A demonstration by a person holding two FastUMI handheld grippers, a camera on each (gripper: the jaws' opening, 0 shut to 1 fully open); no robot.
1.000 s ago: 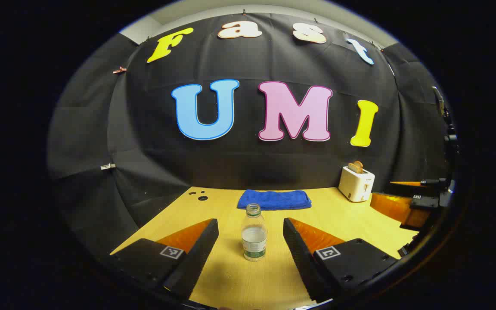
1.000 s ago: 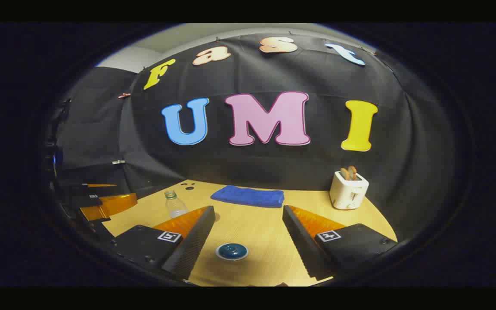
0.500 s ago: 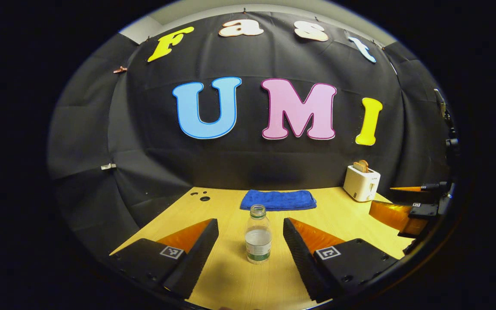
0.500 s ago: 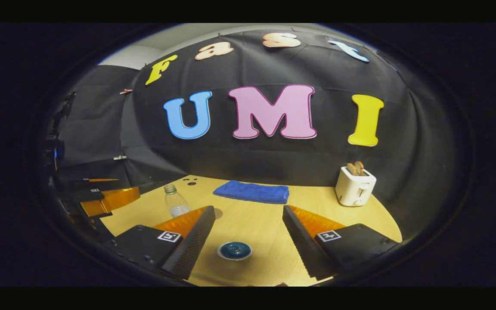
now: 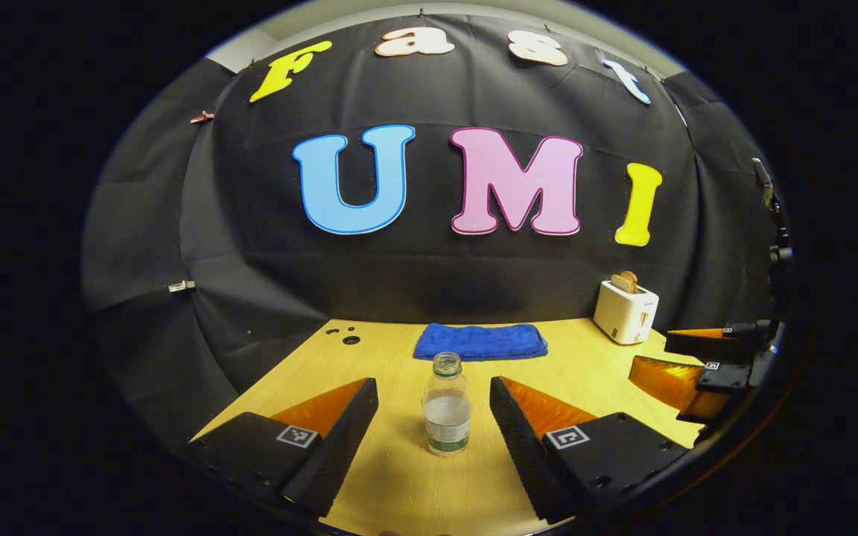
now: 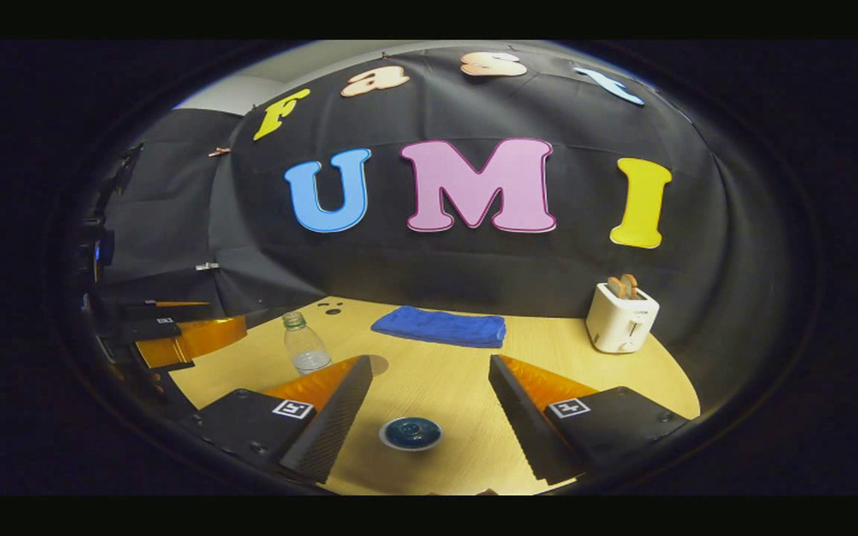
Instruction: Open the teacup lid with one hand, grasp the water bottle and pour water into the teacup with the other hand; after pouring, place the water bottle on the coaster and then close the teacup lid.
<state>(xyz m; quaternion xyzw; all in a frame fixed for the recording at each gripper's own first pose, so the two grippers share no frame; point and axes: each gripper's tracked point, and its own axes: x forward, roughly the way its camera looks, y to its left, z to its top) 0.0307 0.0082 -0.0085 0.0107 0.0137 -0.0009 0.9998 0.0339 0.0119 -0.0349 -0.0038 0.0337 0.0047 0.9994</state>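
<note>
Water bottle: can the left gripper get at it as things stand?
Probably yes. The water bottle stands upright on the table, just ahead of the open left gripper, centred between its fingers, with nothing between them.

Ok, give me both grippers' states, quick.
Left gripper: open, empty, water bottle standing untouched between its fingers.
Right gripper: open, empty, lidded teacup below it.

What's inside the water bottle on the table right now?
The water bottle stands uncapped and holds clear water to about half its height, with empty space above. A label band wraps its lower part, hiding what lies behind it.
</note>
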